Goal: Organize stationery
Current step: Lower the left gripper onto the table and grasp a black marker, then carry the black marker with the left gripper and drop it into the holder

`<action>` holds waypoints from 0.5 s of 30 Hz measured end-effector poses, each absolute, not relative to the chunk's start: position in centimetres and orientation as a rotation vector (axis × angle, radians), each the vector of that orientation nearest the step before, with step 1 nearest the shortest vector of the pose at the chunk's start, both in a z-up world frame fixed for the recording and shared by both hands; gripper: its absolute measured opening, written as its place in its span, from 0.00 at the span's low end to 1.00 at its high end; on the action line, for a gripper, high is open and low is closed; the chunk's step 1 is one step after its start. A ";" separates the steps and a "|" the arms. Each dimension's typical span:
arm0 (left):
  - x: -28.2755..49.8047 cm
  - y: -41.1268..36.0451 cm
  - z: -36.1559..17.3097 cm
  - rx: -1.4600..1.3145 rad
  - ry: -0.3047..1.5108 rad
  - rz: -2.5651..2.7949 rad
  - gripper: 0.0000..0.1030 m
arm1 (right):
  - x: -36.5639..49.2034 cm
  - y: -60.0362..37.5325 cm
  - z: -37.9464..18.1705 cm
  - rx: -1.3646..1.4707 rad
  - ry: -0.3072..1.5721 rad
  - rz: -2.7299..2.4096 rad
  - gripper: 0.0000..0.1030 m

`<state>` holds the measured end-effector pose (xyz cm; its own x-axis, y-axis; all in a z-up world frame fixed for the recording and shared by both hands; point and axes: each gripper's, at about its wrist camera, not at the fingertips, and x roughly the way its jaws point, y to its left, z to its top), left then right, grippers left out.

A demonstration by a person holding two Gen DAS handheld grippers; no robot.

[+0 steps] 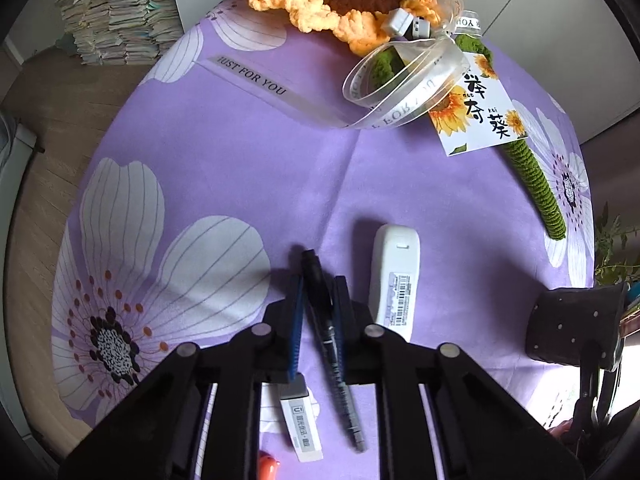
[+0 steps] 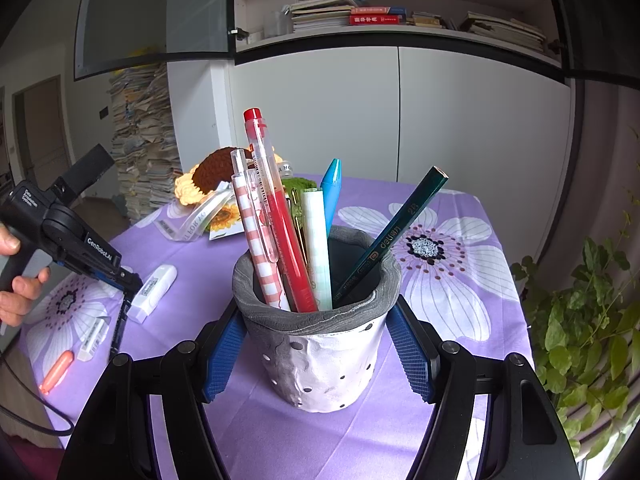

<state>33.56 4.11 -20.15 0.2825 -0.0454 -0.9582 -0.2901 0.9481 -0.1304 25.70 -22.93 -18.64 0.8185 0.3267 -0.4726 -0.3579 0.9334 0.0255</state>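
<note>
Gripping: left gripper (image 1: 318,312) closed on black pen (image 1: 320,304) lying on cloth (image 1: 224,152).
Eraser (image 1: 300,420): just beside pen.
Holder (image 2: 320,344): clamped upright by right gripper (image 2: 320,350).
Risk: pen pivots, snags crowded holder.

a home study: bookshelves (image 2: 400,12), stacked papers (image 2: 144,140), floral tablecloth (image 2: 460,280), potted plant (image 2: 580,340).

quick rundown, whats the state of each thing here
left gripper: shut on the black pen
right gripper: clamped on the grey and white pen cup
pen cup: upright, holding pens
white correction tape case: flat on the purple cloth
small white eraser: flat
</note>
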 end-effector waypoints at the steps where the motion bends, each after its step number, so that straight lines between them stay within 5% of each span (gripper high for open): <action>1: 33.5 4.0 -20.0 -0.297 1.273 0.162 0.09 | 25.7 -23.0 -18.6 -0.065 0.492 0.365 0.69; 15: 28.3 -0.3 -8.7 -0.246 0.934 -0.054 0.09 | 25.7 -23.0 -18.7 -0.066 0.492 0.365 0.69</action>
